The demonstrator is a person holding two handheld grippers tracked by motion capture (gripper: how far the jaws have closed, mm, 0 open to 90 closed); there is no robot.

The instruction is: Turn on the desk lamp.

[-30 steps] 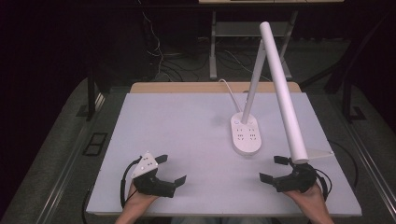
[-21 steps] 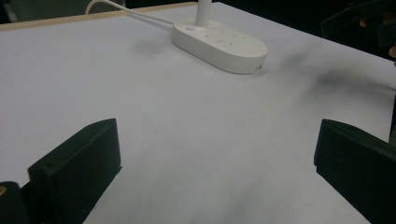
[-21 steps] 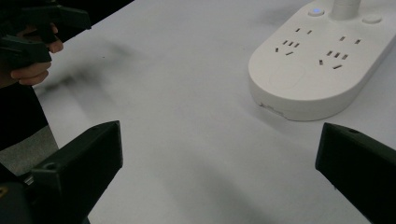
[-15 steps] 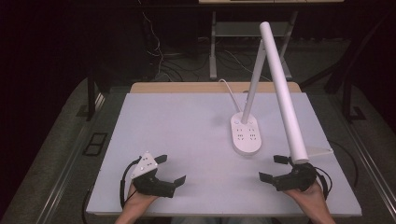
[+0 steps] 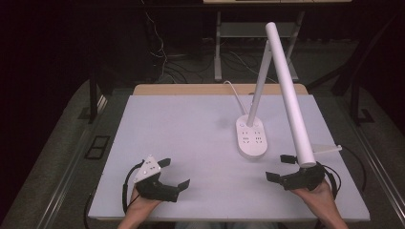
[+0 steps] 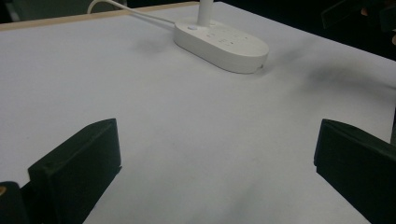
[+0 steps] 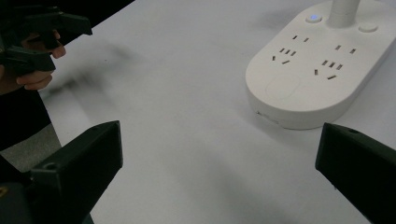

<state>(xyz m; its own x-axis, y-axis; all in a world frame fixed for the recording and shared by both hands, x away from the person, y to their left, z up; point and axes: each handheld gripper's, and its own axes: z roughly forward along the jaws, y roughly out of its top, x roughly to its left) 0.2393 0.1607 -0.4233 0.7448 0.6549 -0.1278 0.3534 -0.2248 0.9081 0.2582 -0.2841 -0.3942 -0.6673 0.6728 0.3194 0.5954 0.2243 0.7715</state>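
Note:
A white desk lamp stands right of the table's middle on an oval base (image 5: pixel 251 138) with several sockets in its top. Its thin stem rises from the back of the base, and the long tube head (image 5: pixel 290 90) slopes down over my right hand. My left gripper (image 5: pixel 175 172) rests low at the front left, jaws wide open and empty. My right gripper (image 5: pixel 277 167) sits at the front right, also open and empty, a short way from the base (image 7: pixel 317 70). A small blue light (image 7: pixel 313 18) glows beside the stem. The base (image 6: pixel 224 39) lies well ahead of my left gripper (image 6: pixel 215 158).
The white table top (image 5: pixel 191 119) has a wooden strip along its far edge. The lamp's white cable (image 5: pixel 234 90) runs off the back. A thin white strip (image 5: pixel 327 150) lies by the right edge. Dark floor, cables and a stand's legs lie beyond.

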